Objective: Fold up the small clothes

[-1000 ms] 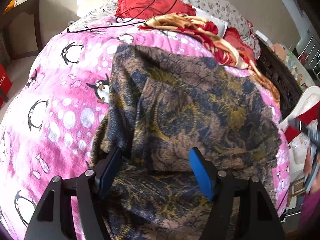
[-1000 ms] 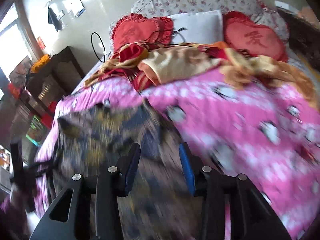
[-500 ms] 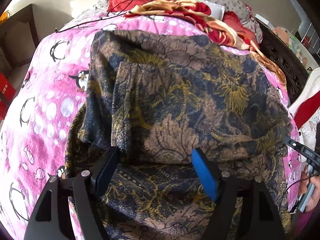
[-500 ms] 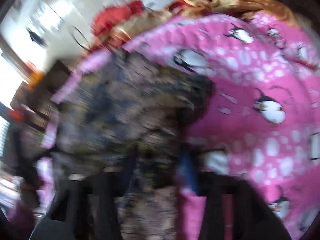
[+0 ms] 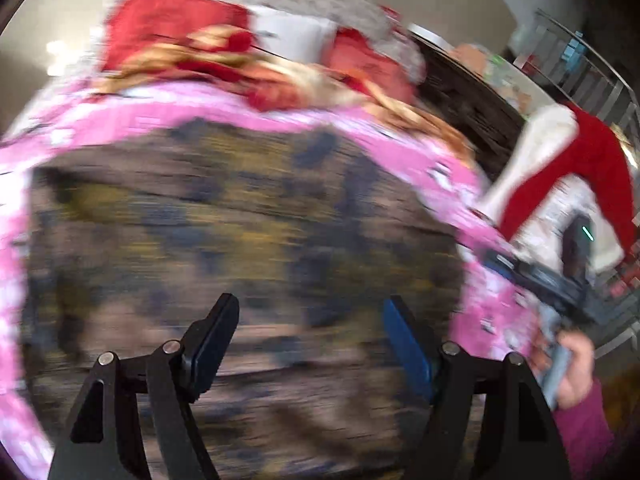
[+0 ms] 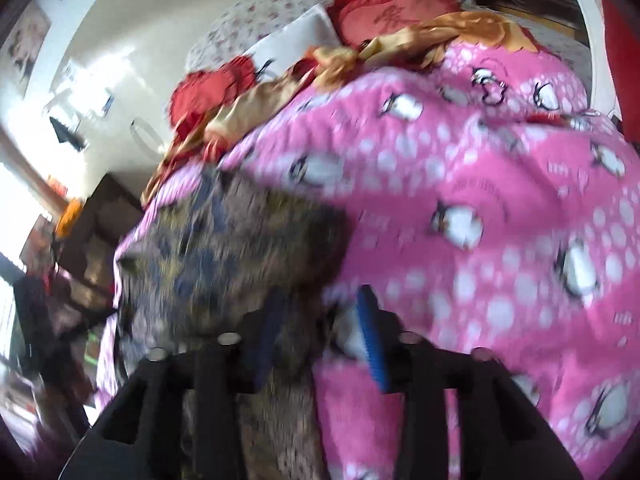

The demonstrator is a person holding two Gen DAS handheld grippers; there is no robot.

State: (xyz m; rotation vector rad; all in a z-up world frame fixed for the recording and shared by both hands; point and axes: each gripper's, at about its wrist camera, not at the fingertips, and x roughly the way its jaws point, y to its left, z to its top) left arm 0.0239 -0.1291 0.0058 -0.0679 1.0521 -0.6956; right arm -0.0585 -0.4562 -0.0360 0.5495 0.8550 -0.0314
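A brown, navy and gold patterned garment lies spread on the pink penguin blanket; the left wrist view is motion-blurred. My left gripper is open above the garment's near part, nothing between its fingers. My right gripper is open at the garment's right edge, where cloth meets the pink blanket. The right gripper and the hand holding it also show at the right of the left wrist view.
Red heart cushions, a white pillow and a crumpled red and gold cloth lie at the head of the bed. Dark wooden furniture stands on one side, a dark cabinet on the other.
The left camera has swung right and blurred, over the same garment. The right gripper has dropped lower to the garment's right edge. Both grippers stay open.
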